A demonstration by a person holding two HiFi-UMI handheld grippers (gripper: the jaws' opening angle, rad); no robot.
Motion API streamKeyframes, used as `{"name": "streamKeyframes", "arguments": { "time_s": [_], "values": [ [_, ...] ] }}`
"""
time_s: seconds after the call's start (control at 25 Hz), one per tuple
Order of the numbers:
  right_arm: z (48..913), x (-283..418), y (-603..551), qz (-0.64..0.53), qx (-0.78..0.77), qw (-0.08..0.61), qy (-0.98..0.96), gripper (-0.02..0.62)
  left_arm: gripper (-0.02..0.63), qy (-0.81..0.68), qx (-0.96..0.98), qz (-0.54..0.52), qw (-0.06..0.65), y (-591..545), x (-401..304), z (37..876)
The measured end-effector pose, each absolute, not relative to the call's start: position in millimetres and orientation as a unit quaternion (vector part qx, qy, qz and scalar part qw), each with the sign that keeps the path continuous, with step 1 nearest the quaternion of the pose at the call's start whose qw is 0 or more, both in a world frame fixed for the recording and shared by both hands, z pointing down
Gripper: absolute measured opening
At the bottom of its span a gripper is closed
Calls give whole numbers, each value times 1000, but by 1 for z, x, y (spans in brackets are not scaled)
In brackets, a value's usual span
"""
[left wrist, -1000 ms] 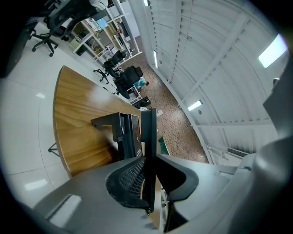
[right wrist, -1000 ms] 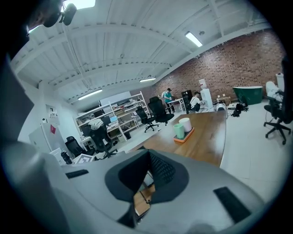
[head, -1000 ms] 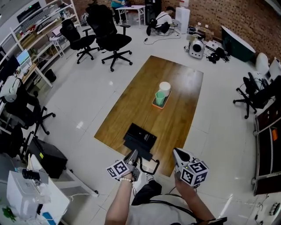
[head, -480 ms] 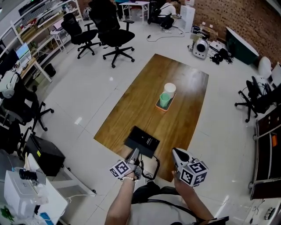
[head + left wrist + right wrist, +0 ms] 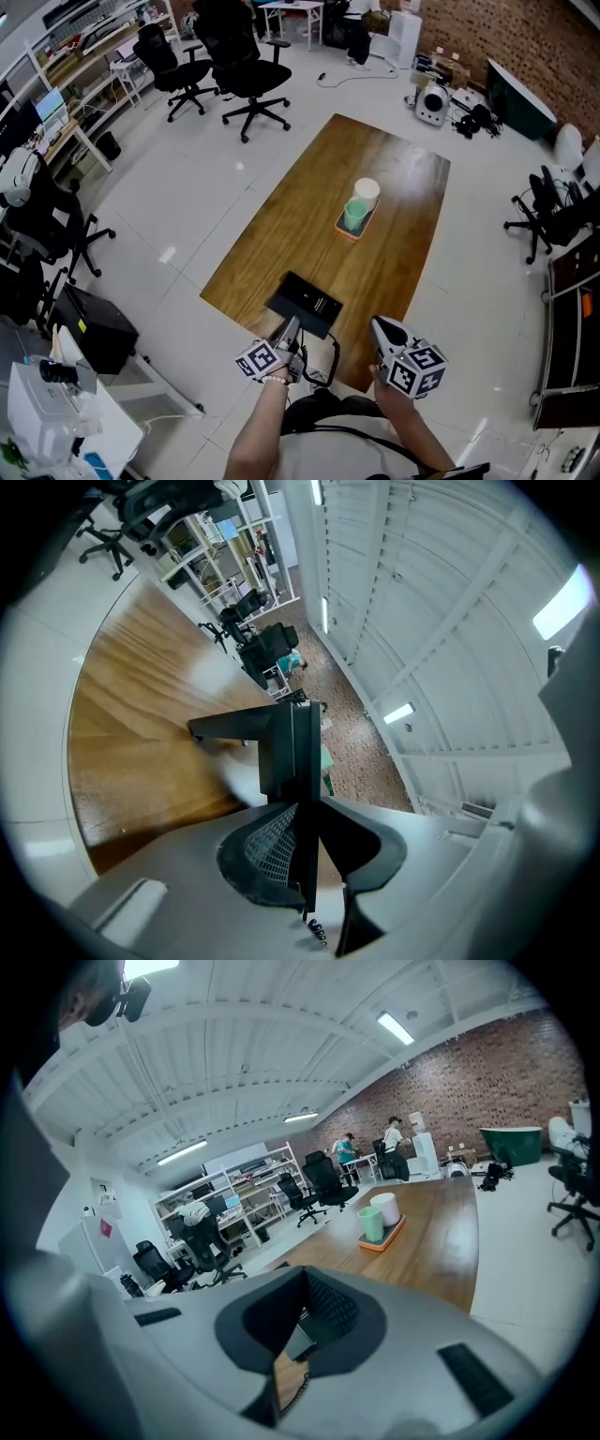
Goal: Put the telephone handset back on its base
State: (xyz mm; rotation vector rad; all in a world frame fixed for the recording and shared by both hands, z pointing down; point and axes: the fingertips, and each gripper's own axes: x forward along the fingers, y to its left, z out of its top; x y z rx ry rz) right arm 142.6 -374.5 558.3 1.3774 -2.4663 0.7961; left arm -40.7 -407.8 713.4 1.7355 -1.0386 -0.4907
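Down at the near end of the long, glossy wood-grain counter (image 5: 281,234) sits the telephone base (image 5: 305,301), a flat, matte-black rectangle. The left tongs (image 5: 286,328) are clamped on the black handset (image 5: 302,789), right beside the base, and its curly cord (image 5: 330,359) loops off the counter edge. The right tongs (image 5: 383,328) hang alongside, jaws pressed together with nothing in them. Farther up the counter, an orange tray (image 5: 345,232) carries a green cup (image 5: 353,214) and a round white cup (image 5: 366,190). The left gripper view gives what the head view can't: the handset edge-on, a thin dark slab between mesh-textured pads (image 5: 272,841). The right gripper view shows its own pads meeting, with a sliver of wood below.
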Motion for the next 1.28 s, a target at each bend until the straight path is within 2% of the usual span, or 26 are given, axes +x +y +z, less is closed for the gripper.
{"name": "streamKeyframes", "arguments": {
  "time_s": [0.36,0.6,0.72,0.76,1.04,1.28],
  "values": [
    [566,149,-374,281,470,105,-830,0,69,-413,725,-214,508,-408,-41,720],
    [566,147,-374,280,470,103,-831,0,88,-439,713,-162,522,-406,-41,728],
    [566,145,-375,281,468,100,-832,0,206,-422,675,-193,573,-404,-43,742],
    [565,143,-375,280,467,101,-833,0,207,-421,673,-192,577,-403,-44,743],
    [563,138,-374,273,461,105,-838,0,218,-462,696,-116,537,-405,-49,742],
    [558,135,-366,264,457,111,-842,0,211,-501,725,-57,469,-383,-67,709]
  ]
}}
